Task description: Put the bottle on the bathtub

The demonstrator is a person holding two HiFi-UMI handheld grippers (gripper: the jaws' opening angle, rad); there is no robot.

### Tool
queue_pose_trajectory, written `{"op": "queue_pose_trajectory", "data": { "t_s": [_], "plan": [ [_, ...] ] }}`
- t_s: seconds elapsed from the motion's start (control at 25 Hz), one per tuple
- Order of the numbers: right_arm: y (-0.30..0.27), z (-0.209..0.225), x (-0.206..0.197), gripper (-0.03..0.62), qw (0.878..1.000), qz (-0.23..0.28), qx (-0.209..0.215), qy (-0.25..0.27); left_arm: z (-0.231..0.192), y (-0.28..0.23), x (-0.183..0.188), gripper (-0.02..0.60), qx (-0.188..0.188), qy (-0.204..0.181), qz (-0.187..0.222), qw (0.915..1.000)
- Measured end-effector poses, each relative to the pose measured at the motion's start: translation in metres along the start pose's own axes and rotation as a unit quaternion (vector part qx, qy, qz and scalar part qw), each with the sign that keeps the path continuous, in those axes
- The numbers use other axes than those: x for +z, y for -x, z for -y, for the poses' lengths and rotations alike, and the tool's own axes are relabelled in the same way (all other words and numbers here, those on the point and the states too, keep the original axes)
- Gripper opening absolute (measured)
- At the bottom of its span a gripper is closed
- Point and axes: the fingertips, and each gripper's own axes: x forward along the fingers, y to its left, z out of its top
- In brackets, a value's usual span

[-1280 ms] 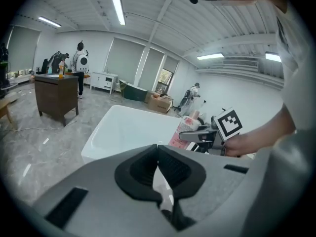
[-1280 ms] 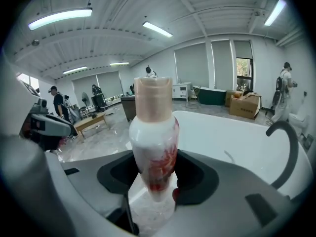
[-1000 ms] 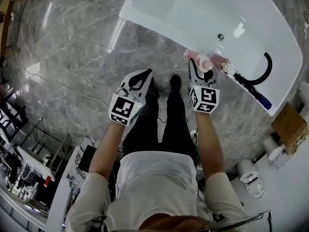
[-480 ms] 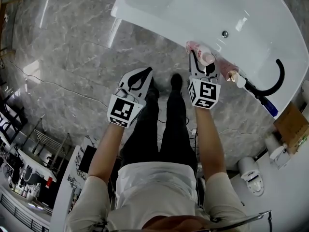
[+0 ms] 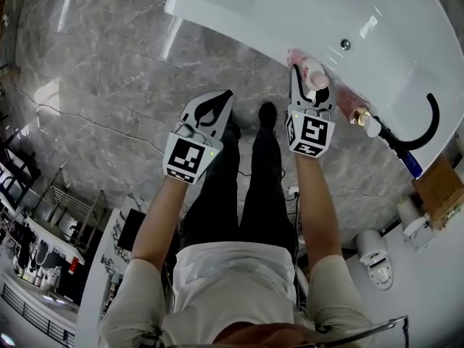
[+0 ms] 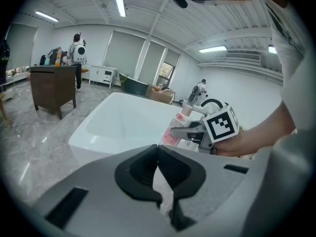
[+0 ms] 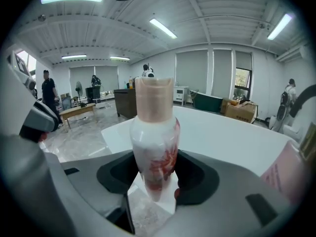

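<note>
My right gripper (image 5: 307, 85) is shut on a white bottle with red flower print and a beige cap (image 7: 153, 142), held upright at the near rim of the white bathtub (image 5: 304, 9). In the head view the bottle (image 5: 310, 75) shows pink between the jaws, right at the tub's edge. From the left gripper view the same bottle (image 6: 177, 129) and the right gripper (image 6: 190, 131) are seen in front of the bathtub (image 6: 123, 125). My left gripper (image 5: 206, 114) hangs over the marble floor, shut on nothing (image 6: 159, 174).
A second pink bottle (image 5: 346, 101) stands on the tub rim to the right, beside a black curved faucet (image 5: 424, 133). The person's legs and shoes (image 5: 267, 114) are between the grippers. Cardboard box (image 5: 438, 191) and white fixtures lie at right.
The right gripper with the bottle has moved up towards the tub rim, now right at its edge. The left gripper has barely moved.
</note>
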Motion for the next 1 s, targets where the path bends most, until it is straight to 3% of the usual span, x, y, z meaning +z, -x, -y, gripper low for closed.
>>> {"op": "queue_pose_trajectory", "data": {
  "t_s": [0.24, 0.48, 1.0],
  "plan": [
    [0.002, -0.001, -0.004, 0.245, 1.000, -0.004, -0.006, 0.013, -0.003, 0.002, 0.001, 0.008, 0.003, 0.002, 0.000, 1.0000],
    [0.003, 0.000, -0.009, 0.296, 1.000, -0.019, 0.005, -0.005, 0.002, 0.003, 0.001, 0.008, -0.003, -0.005, -0.003, 1.0000],
    [0.071, -0.028, -0.006, 0.299, 0.998, -0.052, -0.020, -0.034, 0.020, 0.054, 0.023, 0.008, -0.010, -0.024, 0.000, 0.9997]
  ]
}}
